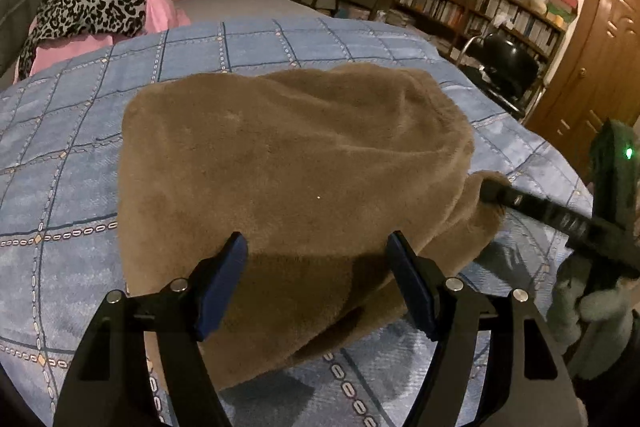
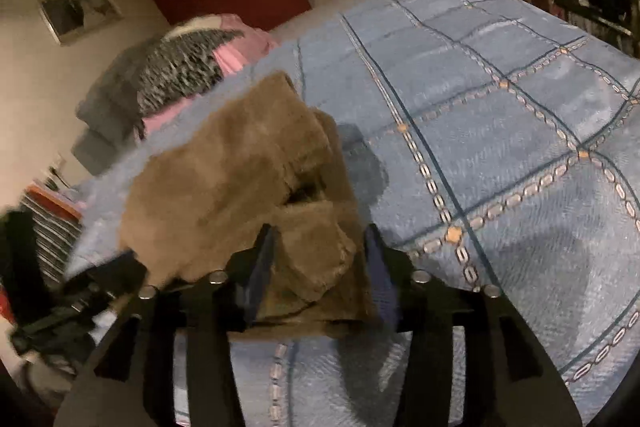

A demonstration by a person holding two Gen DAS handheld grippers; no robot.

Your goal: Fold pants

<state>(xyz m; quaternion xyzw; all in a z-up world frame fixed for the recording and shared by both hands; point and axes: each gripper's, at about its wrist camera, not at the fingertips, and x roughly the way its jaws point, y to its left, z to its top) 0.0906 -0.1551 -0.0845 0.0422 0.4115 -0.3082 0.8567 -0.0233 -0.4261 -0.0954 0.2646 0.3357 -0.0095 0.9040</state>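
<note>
The bed point(image 1: 72, 147) has a blue checked cover, and it lies under and ahead of both grippers. The pants point(image 1: 288, 167) are brown and fluffy. They sit on the bed in a folded bundle, right in front of the left gripper point(image 1: 316, 283) and off to the left of the right gripper point(image 2: 320, 259).

The left gripper's jaws stand wide apart over the near edge of the pants and hold nothing. The right gripper has a loose corner of the pants between its jaws. The picture is blurry, so I cannot tell if the pads are squeezing it.

Here is what could go wrong. If the right gripper is not squeezing hard, the thick fluffy corner may slip out and flop open. If it pulls sideways, the whole bundle may slide and come undone. The left gripper may grab the cover along with the pants, because the cover lies right under that edge.
</note>
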